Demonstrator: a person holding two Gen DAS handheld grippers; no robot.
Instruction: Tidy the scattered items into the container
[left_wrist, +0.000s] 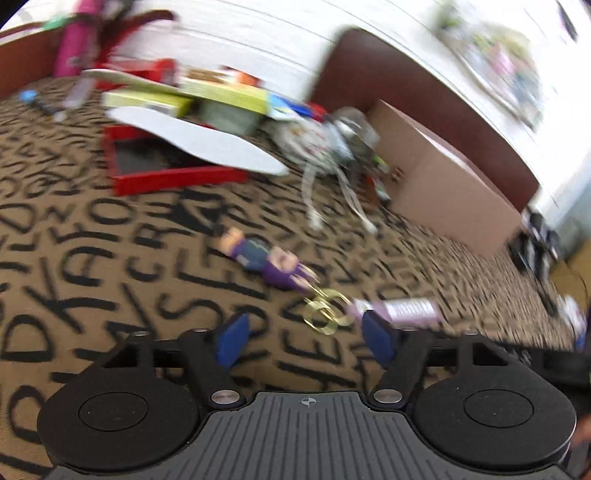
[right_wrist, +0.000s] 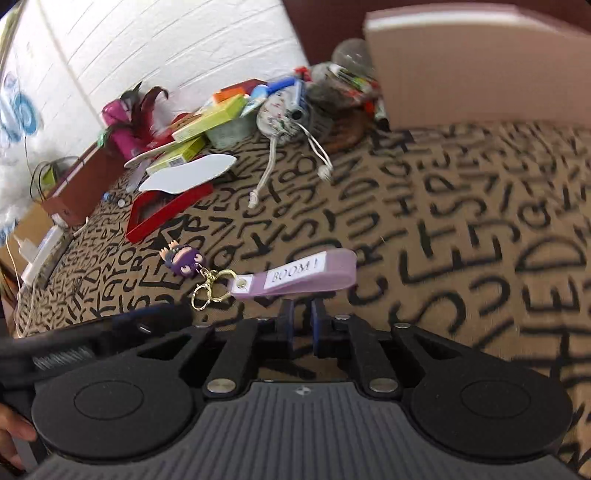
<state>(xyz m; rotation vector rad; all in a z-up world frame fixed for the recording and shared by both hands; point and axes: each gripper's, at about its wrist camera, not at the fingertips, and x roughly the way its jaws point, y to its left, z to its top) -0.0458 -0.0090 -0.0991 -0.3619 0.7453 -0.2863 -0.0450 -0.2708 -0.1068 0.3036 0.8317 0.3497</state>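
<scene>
A keychain lies on the letter-patterned cloth: a purple figure charm (right_wrist: 183, 259), gold rings (right_wrist: 207, 290) and a lilac strap marked "BOOM!" (right_wrist: 299, 277). In the left wrist view the charm (left_wrist: 269, 260), rings (left_wrist: 325, 310) and strap (left_wrist: 402, 310) lie just ahead of my left gripper (left_wrist: 308, 338), which is open and empty, its blue pads on either side of the rings. My right gripper (right_wrist: 301, 317) is shut and empty, just short of the strap. A pink cardboard box (right_wrist: 476, 62) stands at the back right; it also shows in the left wrist view (left_wrist: 443, 184).
A pile of clutter sits at the back: a red frame (right_wrist: 166, 214), white insoles (right_wrist: 192, 171), green boxes (right_wrist: 210, 122), a drawstring pouch (right_wrist: 280, 114), a pink bottle (right_wrist: 122, 129). A brown box (right_wrist: 81, 184) and cables lie at the far left edge.
</scene>
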